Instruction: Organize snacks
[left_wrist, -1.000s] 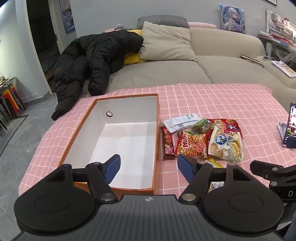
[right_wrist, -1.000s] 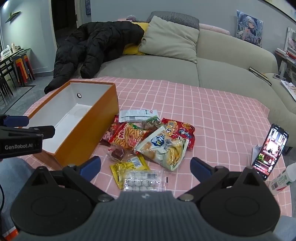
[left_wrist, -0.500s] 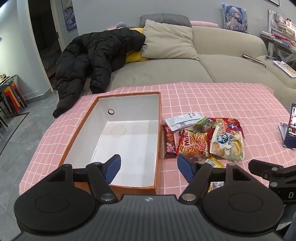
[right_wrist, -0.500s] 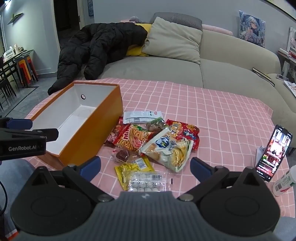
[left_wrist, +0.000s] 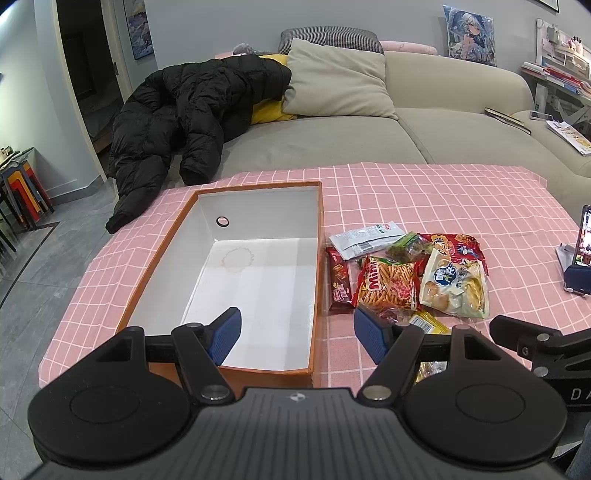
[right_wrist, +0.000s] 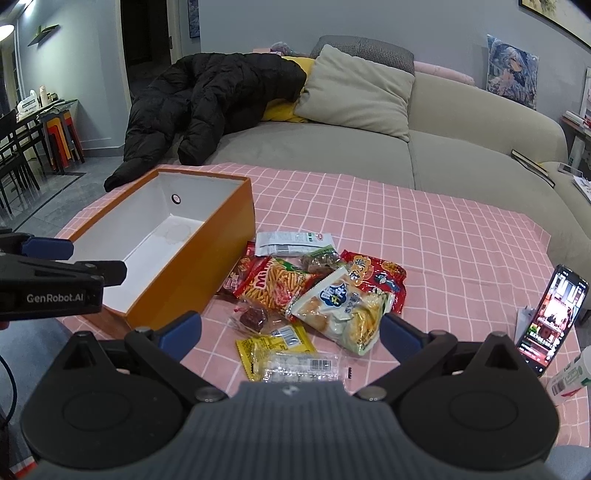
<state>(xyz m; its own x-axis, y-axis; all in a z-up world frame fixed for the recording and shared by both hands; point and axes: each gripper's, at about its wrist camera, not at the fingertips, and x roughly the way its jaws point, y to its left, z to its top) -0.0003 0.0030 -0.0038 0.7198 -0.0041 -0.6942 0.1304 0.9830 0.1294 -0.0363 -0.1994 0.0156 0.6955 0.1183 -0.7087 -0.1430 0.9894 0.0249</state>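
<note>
An open orange box (left_wrist: 317, 236) with a bare white inside stands on the pink checked tablecloth; it also shows in the right wrist view (right_wrist: 207, 258). A pile of snack packets lies to its right: a Mimi stick bag (left_wrist: 388, 284), a white puff bag (left_wrist: 454, 284) (right_wrist: 343, 306), a red bag (right_wrist: 373, 273), a white sachet (right_wrist: 291, 242), a yellow packet (right_wrist: 273, 347) and a clear candy pack (right_wrist: 303, 369). My left gripper (left_wrist: 297, 334) is open over the box's near right corner. My right gripper (right_wrist: 290, 330) is open just short of the pile.
A phone (right_wrist: 550, 317) stands propped at the table's right edge with a small bottle (right_wrist: 569, 376) beside it. A beige sofa (left_wrist: 332, 144) with a black jacket (left_wrist: 192, 110) and cushion lies behind the table. Stools and chairs (right_wrist: 37, 140) stand at far left.
Both grippers have drawn back and up a little, so the box and snacks sit slightly farther away. Nothing on the table has moved.
</note>
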